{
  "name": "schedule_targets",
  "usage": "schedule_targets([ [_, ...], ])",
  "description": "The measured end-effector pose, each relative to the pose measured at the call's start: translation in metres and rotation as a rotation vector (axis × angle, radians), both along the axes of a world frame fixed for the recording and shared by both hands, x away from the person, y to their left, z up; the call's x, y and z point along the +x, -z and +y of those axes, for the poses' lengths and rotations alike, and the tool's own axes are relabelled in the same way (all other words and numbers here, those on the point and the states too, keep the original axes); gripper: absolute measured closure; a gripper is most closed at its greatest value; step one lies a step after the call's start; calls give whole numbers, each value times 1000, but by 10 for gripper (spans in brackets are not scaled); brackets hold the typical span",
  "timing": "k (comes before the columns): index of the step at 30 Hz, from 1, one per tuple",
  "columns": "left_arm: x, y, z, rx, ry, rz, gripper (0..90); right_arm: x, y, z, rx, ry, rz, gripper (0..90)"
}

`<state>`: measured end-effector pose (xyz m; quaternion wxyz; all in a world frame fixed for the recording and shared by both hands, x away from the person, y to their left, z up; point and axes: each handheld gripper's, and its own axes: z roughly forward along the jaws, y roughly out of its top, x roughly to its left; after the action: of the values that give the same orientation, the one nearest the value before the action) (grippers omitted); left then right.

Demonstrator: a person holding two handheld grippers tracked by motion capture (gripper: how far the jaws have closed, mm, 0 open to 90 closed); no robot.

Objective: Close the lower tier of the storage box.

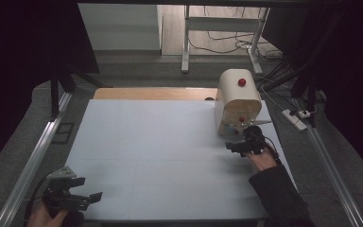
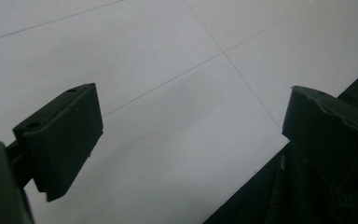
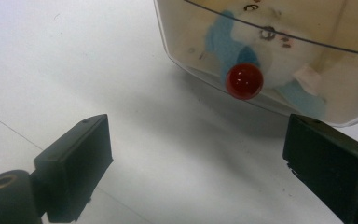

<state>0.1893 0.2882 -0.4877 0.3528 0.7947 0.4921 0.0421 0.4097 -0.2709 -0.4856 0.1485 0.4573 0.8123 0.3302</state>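
A cream, round-topped box (image 1: pixel 238 97) stands at the table's far right, with one red knob (image 1: pixel 241 82) on its top and another red knob (image 1: pixel 241 119) low on its front. In the right gripper view that clear front panel (image 3: pixel 307 37) shows blue and white shapes behind the red knob (image 3: pixel 244 81). My right gripper (image 1: pixel 238 138) sits just in front of the box, open (image 3: pixel 196 154), with nothing between its jaws and the knob a little beyond them. My left gripper (image 1: pixel 89 188) hovers at the near left corner, open (image 2: pixel 191 126) over bare table.
A white mat (image 1: pixel 160 142) covers the table, with a wooden strip (image 1: pixel 151 93) at its far edge. Metal rails (image 1: pixel 33 161) run along both sides. A power strip (image 1: pixel 295 118) and cables lie on the floor to the right; desk legs (image 1: pixel 185 42) stand beyond.
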Motion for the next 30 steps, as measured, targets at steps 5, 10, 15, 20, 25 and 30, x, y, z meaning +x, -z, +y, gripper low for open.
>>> schedule_targets([
  [5,0,0,0,-2,0,-1,50,-3,-2,0,21,-2,-2,28],
  [10,0,0,0,-6,1,-1,48,-7,-5,0,11,-12,-10,22],
  [15,0,0,1,-9,1,-2,46,-11,-6,2,4,-27,-10,11],
  [20,0,0,1,-10,2,-2,45,-13,-6,4,-7,-33,-18,7],
  [25,0,0,1,-12,3,-3,45,-16,-6,6,-11,-38,-21,6],
  [30,0,0,1,-12,3,-3,44,-20,-4,8,-12,-43,-15,4],
])
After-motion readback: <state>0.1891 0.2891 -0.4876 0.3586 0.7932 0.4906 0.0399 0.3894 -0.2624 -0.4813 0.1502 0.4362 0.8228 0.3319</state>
